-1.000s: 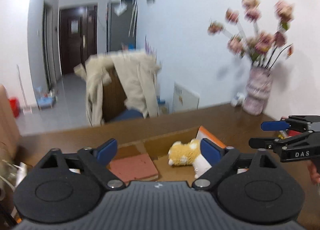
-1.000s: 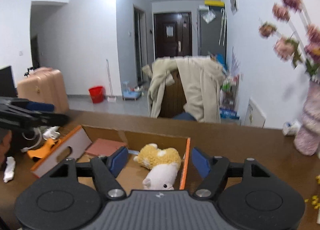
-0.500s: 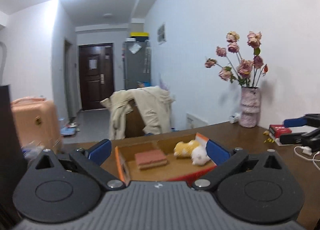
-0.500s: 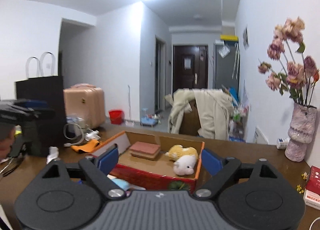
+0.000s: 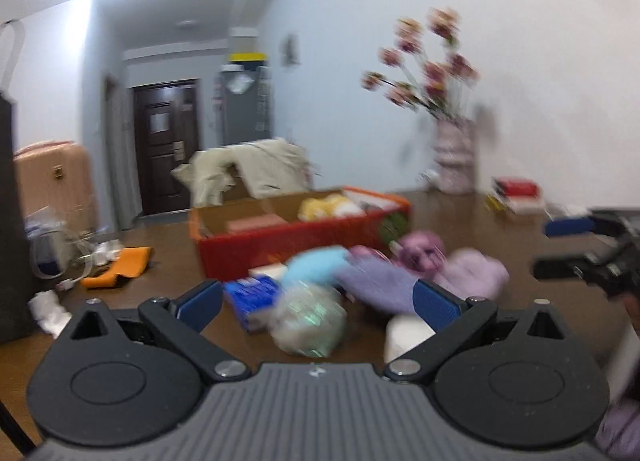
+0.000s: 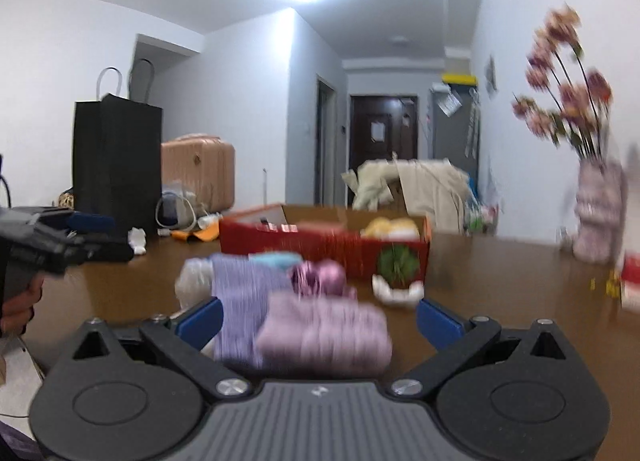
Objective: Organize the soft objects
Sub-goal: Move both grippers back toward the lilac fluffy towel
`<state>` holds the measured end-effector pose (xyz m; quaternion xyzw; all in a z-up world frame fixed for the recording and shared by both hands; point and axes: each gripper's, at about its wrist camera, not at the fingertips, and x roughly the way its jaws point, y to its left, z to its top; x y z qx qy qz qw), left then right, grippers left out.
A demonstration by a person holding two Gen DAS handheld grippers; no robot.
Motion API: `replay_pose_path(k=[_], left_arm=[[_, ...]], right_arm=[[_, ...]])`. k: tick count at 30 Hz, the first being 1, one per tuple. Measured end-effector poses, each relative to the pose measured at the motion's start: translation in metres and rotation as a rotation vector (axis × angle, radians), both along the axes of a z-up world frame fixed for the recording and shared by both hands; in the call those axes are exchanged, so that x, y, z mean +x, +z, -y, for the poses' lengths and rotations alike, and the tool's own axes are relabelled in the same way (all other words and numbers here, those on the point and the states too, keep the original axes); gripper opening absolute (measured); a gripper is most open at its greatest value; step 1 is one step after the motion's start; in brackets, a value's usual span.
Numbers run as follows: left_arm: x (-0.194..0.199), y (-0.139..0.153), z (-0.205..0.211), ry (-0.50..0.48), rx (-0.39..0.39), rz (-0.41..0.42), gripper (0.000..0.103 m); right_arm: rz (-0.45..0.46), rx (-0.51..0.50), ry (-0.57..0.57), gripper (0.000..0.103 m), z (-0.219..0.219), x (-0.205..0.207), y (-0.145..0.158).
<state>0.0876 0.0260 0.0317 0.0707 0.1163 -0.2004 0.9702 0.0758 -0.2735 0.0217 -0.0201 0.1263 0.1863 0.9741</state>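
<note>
both jaws were spread wide, the right gripper (image 6: 318,317) having just been opening, the left gripper (image 5: 318,301) holding nothing. the soft objects (image 6: 324,335) were heaped on the table (image 6: 500,281) before the red box (image 6: 324,247), untouched.

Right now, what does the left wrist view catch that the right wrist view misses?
Left wrist only: a blue printed packet, a crinkly clear plastic bag and a stack of red and white books.

Right wrist only: a tall black paper bag and a small green plant in a white pot.

Both: the red cardboard box holding a yellow plush toy, the folded lilac knit cloth, the purple ribbed cloth, and the pink vase of dried flowers. Left gripper and right gripper stand open, holding nothing; the right's jaws have just been opening.
</note>
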Motion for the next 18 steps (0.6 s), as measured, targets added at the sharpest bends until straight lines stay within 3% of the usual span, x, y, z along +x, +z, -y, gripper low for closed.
replay_pose_path(k=[3,10,15,17,18], left_arm=[[0.002,-0.007,0.009,-0.029,0.013,-0.012,0.103],[0.017,-0.01,0.022,-0.03,-0.033,-0.072,0.103],[0.026,0.001,0.042,-0.104,-0.133,-0.121,0.102],[0.036,0.005,0.057,-0.074,-0.156,-0.149,0.085],[0.043,0.006,0.064,-0.08,-0.171,-0.186,0.071]], right_arm=[[-0.056,0.001,-0.013,0.103,0.001,0.006,-0.012],[-0.051,0.036,-0.054,0.103,0.006,0.008,-0.015],[-0.087,0.063,-0.083,0.098,0.013,0.023,-0.012],[-0.127,0.1,-0.096,0.084,0.02,0.035,-0.009],[-0.15,0.127,-0.099,0.081,0.024,0.042,-0.008]])
